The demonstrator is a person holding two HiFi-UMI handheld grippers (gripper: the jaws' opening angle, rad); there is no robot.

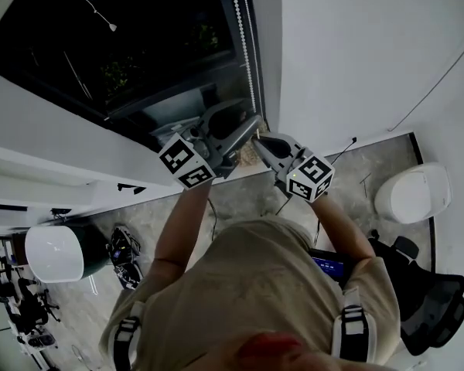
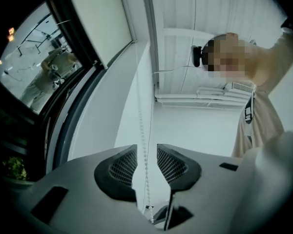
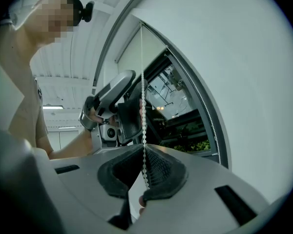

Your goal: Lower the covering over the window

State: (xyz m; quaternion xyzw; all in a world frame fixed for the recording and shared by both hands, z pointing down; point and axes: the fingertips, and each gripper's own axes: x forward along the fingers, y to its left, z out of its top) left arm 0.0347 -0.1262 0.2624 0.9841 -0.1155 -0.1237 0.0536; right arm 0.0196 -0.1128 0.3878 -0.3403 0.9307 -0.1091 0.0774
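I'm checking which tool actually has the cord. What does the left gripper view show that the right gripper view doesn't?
Only the left gripper view: the left tool with its jaws apart and the bead chain hanging loose between them. Only the right gripper view: the right tool shut on the bead chain, with the left tool beyond it. Both: the chain and the dark window.

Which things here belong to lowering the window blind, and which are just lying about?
Job: bead chain, blind, window, right gripper shut on the chain, left gripper open around it.
Lying about: white round container, black chair.
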